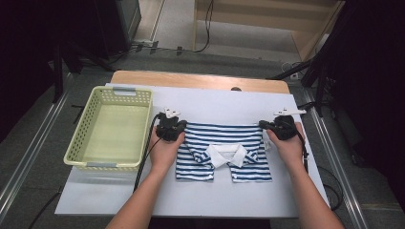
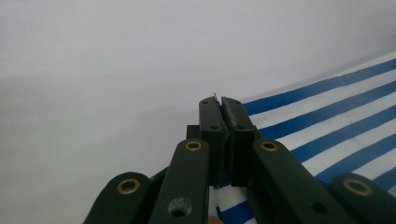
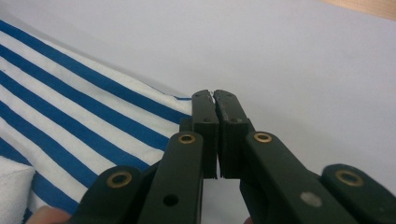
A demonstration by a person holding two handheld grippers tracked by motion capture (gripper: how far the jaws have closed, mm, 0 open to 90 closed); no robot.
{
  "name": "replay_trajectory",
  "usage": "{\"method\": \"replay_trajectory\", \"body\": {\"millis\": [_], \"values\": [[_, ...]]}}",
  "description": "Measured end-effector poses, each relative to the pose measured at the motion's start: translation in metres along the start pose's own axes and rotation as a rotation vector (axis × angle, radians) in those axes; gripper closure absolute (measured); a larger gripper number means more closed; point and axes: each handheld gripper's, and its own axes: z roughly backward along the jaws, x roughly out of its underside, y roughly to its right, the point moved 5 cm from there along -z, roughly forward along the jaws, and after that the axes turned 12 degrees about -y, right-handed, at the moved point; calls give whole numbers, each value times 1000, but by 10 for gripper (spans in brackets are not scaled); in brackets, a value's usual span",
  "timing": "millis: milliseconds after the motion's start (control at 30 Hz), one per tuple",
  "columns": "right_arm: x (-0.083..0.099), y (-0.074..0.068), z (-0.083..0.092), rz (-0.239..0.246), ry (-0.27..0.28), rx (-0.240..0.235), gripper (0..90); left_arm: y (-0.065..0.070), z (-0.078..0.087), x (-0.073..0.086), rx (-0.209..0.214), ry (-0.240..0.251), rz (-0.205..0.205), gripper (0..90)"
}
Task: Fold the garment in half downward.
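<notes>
**Striped shirt pinched at both far corners**

Striped shirt, blue and white with a white collar, lies partly folded on the white table cover, a little right of the middle and just right of the pale green basket. Its stripes run across the table from one hand to the other, so the long far edge stretches straight between the two tools.

At the far left corner, the left gripper is clamped down; in the left gripper view its jaws stand pressed together with striped cloth running in between them from the right side. At the far right corner, the right gripper is likewise clenched, and in the right gripper view the corner of the fabric meets its closed jaws from the left. I'd say each one has the shirt by a corner, though how deep the bite goes is hard to tell.

Both hands sit level with each other along that far edge, neither nearer than the other. The bulk of the shirt lies on the person's side of the grippers, collar and near hem towards the body. To my eye the next move turns on that: with the cloth spread between the two grips and lying nearer, the far edge would have to come up and over towards the person for a fold, both hands keeping pace so the edge stays taut and square.
</notes>
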Motion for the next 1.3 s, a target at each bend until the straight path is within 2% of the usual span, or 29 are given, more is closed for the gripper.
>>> {"method": "replay_trajectory", "body": {"millis": [233,367,467,600,633,667,733,800,833,933,1000,1067,1133,1200,1300], "values": [[-14,12,-16,-20,-38,2,866,-4,-7,-14,-6,4,-2,887],[-22,17,-23,-27,-40,2,866,-7,-11,-18,-3,1,11,886],[-19,21,-30,-59,-52,-11,866,-10,-14,-18,7,-6,19,886],[-11,21,-32,-65,-56,-20,859,-12,-14,-18,4,-5,32,855],[-9,21,-31,-68,-45,-25,833,-13,-13,-18,0,-4,39,773],[-8,22,-29,-76,-30,-21,735,-12,-11,-18,10,0,48,677],[-6,25,-22,-114,5,-14,523,-10,-5,-18,28,14,46,570],[-3,23,-13,-133,39,-35,490,-3,2,-17,63,40,22,527],[-1,19,-9,-124,45,-45,493,1,5,-16,79,42,6,528],[6,0,0,-33,56,-79,582,16,11,-8,151,41,-42,568],[11,-16,4,27,52,-94,672,25,12,-1,174,30,-77,652],[15,-30,4,64,42,-104,775,33,10,3,204,6,-96,771],[17,-40,1,79,31,-117,854,39,5,7,230,-29,-102,894],[18,-45,-4,75,4,-117,880,43,-2,10,222,-67,-103,900],[19,-48,-14,61,-34,-112,882,45,-11,15,226,-115,-81,900]]}}
